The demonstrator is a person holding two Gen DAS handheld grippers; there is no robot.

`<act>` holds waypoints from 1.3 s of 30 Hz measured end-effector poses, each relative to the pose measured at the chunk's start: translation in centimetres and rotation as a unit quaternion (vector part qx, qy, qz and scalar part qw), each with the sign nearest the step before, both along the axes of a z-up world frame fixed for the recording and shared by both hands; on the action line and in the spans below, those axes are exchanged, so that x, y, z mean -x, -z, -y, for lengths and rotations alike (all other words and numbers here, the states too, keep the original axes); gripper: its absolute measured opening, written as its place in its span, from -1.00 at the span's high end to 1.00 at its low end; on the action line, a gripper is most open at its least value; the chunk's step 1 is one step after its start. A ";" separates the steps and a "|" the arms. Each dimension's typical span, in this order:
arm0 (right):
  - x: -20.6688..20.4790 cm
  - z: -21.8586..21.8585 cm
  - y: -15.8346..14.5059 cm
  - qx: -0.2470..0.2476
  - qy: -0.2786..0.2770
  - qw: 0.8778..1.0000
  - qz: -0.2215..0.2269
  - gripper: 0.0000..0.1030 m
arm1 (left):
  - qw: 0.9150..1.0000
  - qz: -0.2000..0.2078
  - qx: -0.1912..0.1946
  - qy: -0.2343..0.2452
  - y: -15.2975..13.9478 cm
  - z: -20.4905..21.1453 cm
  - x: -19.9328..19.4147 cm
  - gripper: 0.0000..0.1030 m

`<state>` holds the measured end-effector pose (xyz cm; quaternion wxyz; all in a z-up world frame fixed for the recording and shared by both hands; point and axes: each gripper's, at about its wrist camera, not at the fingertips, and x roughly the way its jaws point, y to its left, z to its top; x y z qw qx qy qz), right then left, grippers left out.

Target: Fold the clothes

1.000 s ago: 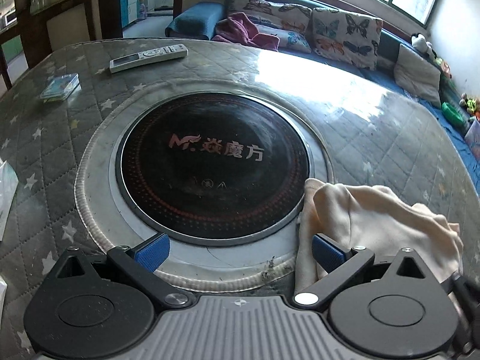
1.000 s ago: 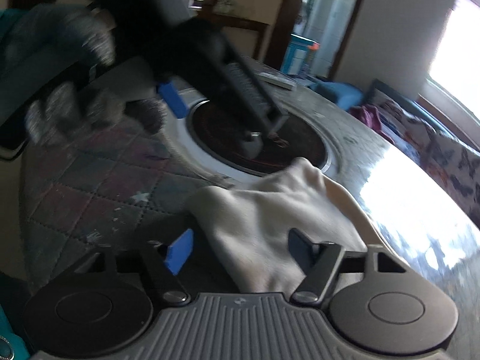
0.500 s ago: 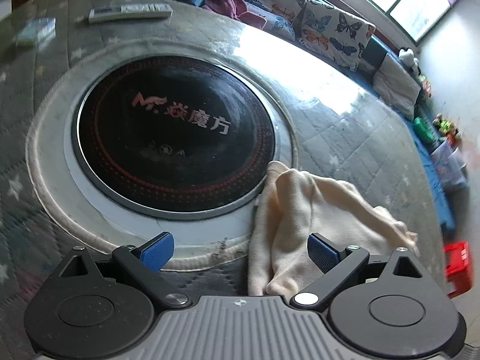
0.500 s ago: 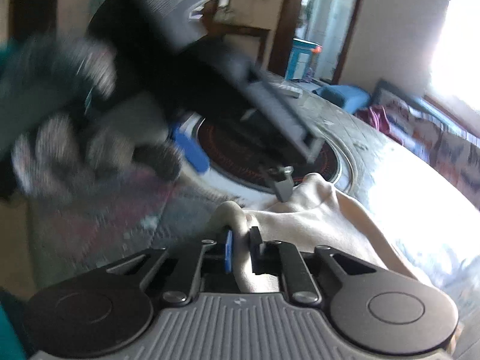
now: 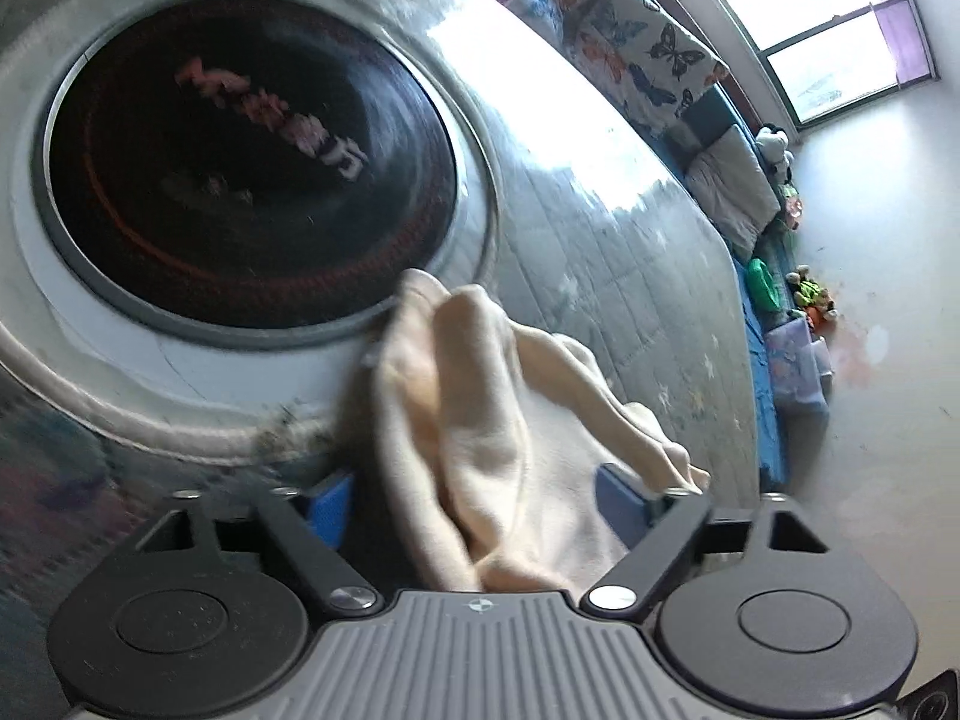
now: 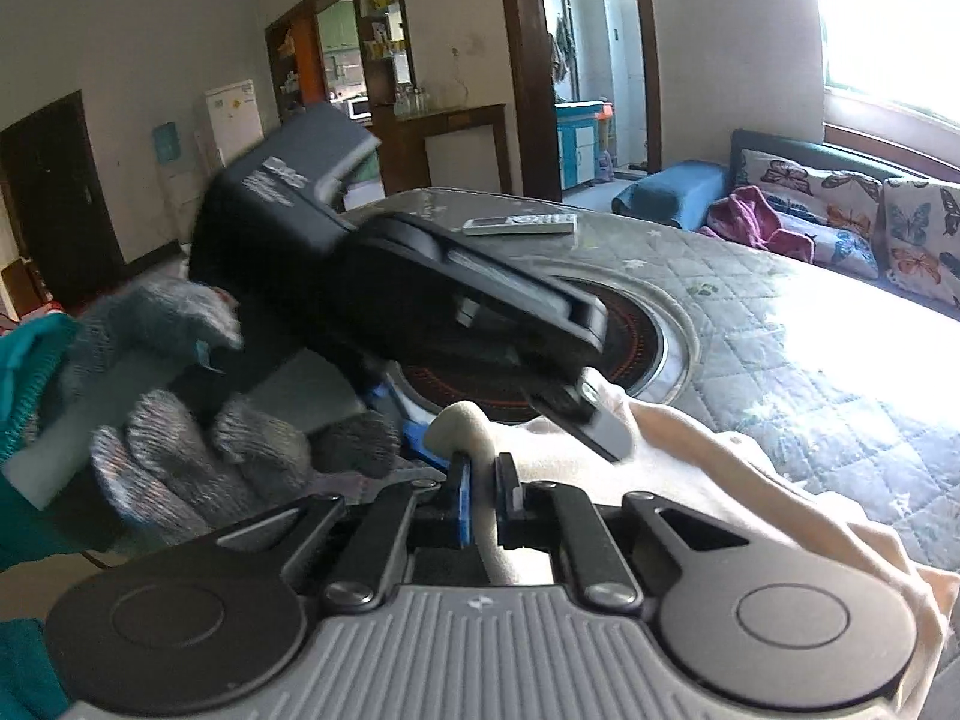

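The cream garment (image 5: pixel 516 438) lay crumpled just beside the round black cooktop (image 5: pixel 252 162), unfolded. The right gripper (image 6: pixel 483 495) was pinched on a fabric ridge; the left gripper (image 5: pixel 474 504) was closing around cloth, not yet pressed.

Left wrist view close, angled down at cream cloth (image 5: pixel 480 456), right wrist view flatter, both sharing round cooktop (image 5: pixel 240 168)

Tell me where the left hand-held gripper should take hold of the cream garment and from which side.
Probably the raised fold of the cream garment that already lies between the closing jaws of the left hand-held gripper: come in from the near edge, angled down. The ridge stands up off the quilted table cover, so the fingers can straddle it. The right hand-held gripper pinches another bunched edge.
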<state>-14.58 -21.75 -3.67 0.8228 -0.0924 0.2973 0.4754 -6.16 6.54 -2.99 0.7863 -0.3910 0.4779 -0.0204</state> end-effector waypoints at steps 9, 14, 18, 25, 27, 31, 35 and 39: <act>0.4 2.8 0.5 -0.025 0.016 0.999 -0.033 0.71 | 1.000 -0.007 0.004 0.009 0.9 0.3 -0.2 0.54; -1.0 7.8 0.7 -0.026 0.111 0.993 -0.032 0.52 | 1.000 -0.002 -0.016 0.021 0.6 0.8 -0.3 0.54; -2.9 12.2 1.3 -0.010 0.205 0.978 -0.028 0.21 | 0.999 0.000 -0.031 0.028 0.4 1.0 -0.2 0.54; -7.1 16.2 4.2 -0.012 0.301 0.952 -0.051 -0.01 | 0.998 0.002 -0.054 0.036 0.1 1.5 -0.2 0.54; -8.0 16.6 5.0 -0.020 0.310 0.948 -0.066 -0.06 | 0.997 0.002 -0.061 0.038 -0.1 1.6 -0.2 0.54; -8.9 16.6 5.9 -0.039 0.313 0.945 -0.084 -0.07 | 0.996 0.003 -0.078 0.043 -0.3 2.0 -0.4 0.54; -8.5 16.3 5.8 -0.045 0.303 0.948 -0.085 0.31 | 0.995 0.005 -0.091 0.047 -0.7 2.4 -0.6 0.54; -8.0 15.8 5.3 -0.057 0.299 0.949 -0.082 0.67 | 0.993 0.013 -0.107 0.054 -1.3 2.9 -0.7 0.54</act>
